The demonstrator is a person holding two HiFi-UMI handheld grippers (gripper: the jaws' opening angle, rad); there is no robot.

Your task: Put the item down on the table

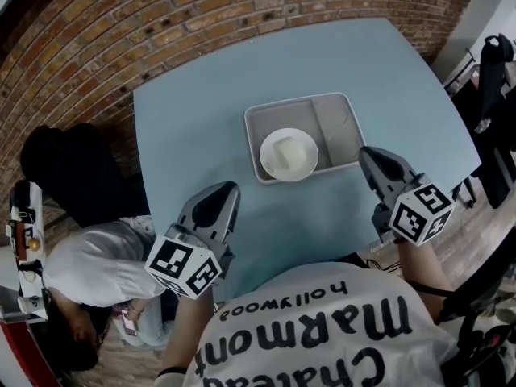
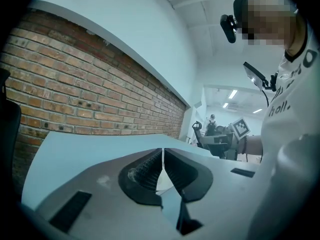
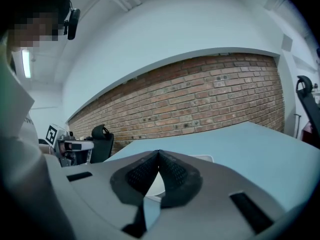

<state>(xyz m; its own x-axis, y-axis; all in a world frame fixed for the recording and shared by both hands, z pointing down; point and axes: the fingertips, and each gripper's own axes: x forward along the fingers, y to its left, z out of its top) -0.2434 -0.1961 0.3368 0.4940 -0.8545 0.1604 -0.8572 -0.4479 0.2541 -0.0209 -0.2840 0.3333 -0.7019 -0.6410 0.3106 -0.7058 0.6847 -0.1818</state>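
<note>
Even, soft light; heavy fisheye w/ dark vignette; faces mosaicked.

Pale blue table [image 1: 201, 119], grey tray [image 1: 339, 131].

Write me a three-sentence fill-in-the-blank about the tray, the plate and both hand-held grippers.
The white plate sits in the grey tray's ____ compartment.
The tray rests on a light ____ table.
The left hand-held gripper and right hand-held gripper both have jaws ____, holding nothing.
Missing words: left; blue; shut.
</note>
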